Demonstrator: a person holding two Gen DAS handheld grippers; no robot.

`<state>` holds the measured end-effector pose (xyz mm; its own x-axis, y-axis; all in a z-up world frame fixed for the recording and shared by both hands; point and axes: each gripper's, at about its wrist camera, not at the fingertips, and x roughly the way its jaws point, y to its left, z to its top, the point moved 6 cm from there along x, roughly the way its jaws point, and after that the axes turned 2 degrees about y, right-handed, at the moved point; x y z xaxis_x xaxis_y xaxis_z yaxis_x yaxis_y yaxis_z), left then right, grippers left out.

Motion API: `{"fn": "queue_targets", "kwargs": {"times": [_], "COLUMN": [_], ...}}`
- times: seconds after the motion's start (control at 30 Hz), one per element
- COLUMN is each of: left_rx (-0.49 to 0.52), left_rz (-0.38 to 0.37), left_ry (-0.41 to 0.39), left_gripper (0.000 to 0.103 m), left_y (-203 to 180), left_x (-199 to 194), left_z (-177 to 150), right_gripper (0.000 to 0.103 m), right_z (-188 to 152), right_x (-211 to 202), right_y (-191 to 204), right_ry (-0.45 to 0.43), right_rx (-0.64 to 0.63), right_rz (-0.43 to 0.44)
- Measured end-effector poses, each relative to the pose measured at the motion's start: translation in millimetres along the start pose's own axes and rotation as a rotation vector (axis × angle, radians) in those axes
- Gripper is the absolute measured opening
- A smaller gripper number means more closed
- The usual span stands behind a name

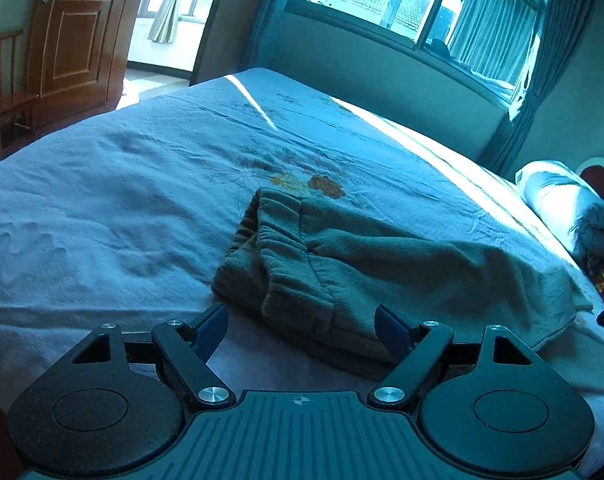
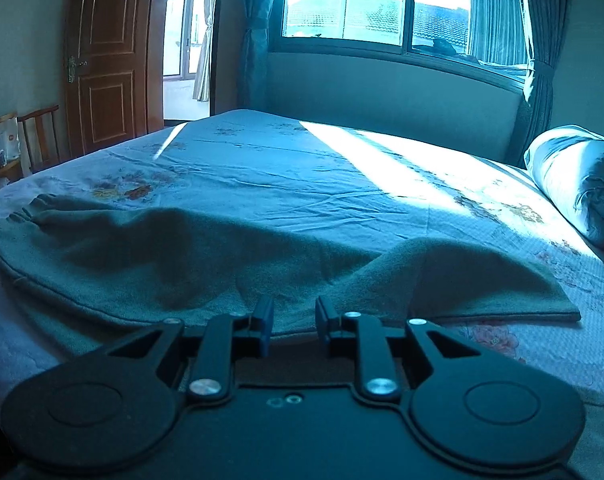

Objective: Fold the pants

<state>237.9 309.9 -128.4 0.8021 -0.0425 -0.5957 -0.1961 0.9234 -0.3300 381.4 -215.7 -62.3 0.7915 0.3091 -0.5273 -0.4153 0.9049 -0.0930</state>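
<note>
Green fleece pants (image 1: 342,264) laid lengthwise along near edge of bed (image 1: 101,200), legs stacked, likely staged for next fold. Left tongs (image 1: 302,326) spread wide at elastic waistband (image 1: 269,236) end, gripping nothing, near corner of fabric between blue pads. Right tongs (image 2: 291,316) narrowly parted at pants' near edge; whether cloth pinched, cannot tell. Left view alone showing gathered waistband up close; right view alone showing cuff end (image 2: 542,300) flat and raised hump mid-leg.
</note>
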Motion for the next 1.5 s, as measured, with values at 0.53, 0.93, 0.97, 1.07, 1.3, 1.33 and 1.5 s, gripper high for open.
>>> {"fn": "queue_targets", "kwargs": {"times": [0.53,0.93,0.97,1.07,1.3,1.33,1.5], "left_rx": [-0.334,-0.355,-0.359,-0.352,-0.194,-0.177,-0.058], "left_rz": [-0.048,-0.075,-0.081,-0.118,-0.233,-0.253,-0.166], "left_ry": [-0.006,-0.006,-0.001,0.008,-0.035,-0.068,0.042], "left_gripper": [0.064,0.055,0.048,0.025,0.023,0.023,0.023], "left_y": [-15.5,-10.2,-9.6,-9.8,-31.1,-31.9,0.5], "left_x": [42.1,61.5,63.5,71.0,80.1,73.0,82.1], "left_z": [-18.4,-7.9,-7.1,-0.1,92.6,106.5,79.2], "right_gripper": [0.033,0.033,0.029,0.000,0.000,0.000,0.000], "right_z": [-23.5,-45.0,-46.7,-34.5,54.9,65.2,8.7], "right_x": [22.2,97.5,102.9,107.8,56.0,39.0,30.1], "right_y": [-23.2,-81.7,-85.2,-84.0,-79.7,-78.2,-49.0], "right_ry": [0.017,0.127,0.135,0.103,-0.092,-0.136,-0.048], "right_rx": [0.475,0.880,0.912,0.849,0.640,0.607,0.484], "right_rz": [0.058,0.103,0.127,0.198,0.246,0.250,0.184]}}
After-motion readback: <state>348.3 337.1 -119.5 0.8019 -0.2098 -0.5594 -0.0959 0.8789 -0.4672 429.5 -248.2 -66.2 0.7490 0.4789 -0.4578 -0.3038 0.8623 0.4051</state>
